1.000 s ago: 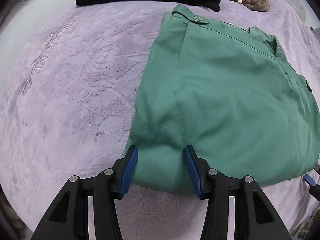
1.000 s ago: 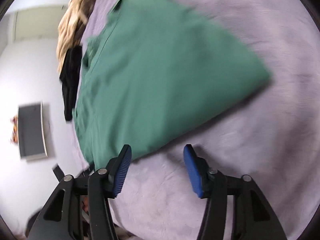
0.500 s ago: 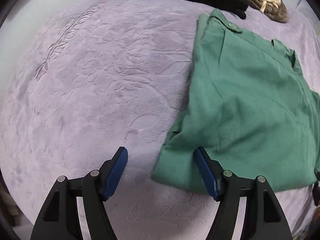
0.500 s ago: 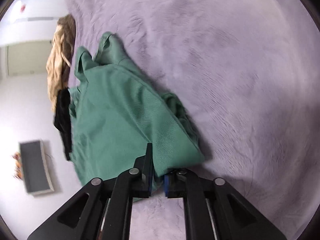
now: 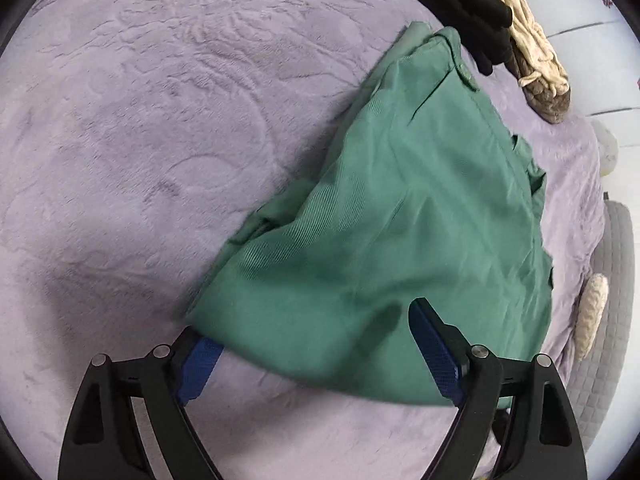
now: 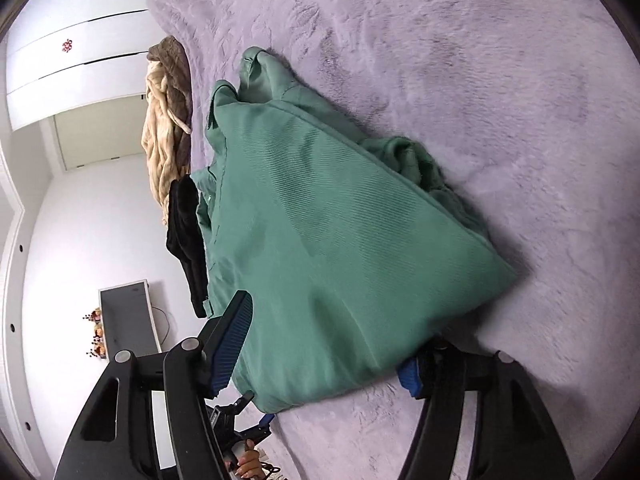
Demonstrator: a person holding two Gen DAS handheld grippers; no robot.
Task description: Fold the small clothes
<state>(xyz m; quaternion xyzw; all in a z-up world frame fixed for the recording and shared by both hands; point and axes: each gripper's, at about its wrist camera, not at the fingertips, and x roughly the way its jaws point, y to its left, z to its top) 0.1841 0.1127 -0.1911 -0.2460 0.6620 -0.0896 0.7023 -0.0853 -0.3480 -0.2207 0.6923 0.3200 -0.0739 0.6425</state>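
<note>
A pair of green shorts (image 5: 400, 220) lies folded on a lilac plush blanket (image 5: 140, 120). It also shows in the right wrist view (image 6: 332, 248). My left gripper (image 5: 316, 344) is open, its jaws wide on either side of the near folded edge; the cloth drapes over the left fingertip (image 5: 200, 356). My right gripper (image 6: 324, 344) is open too, with the shorts' near end lying between its fingers and covering part of the right fingertip (image 6: 408, 376).
A black garment (image 5: 472, 4) and a beige and brown knit (image 5: 532, 40) lie at the blanket's far edge. A grey quilted cushion (image 5: 612, 320) is at the right. The other gripper (image 6: 244, 432) shows below the shorts in the right wrist view.
My right gripper, shut on the shorts' edge half a second ago, has opened. My left gripper has slid right onto the near fold. The shorts are bunched and more narrowly folded.
</note>
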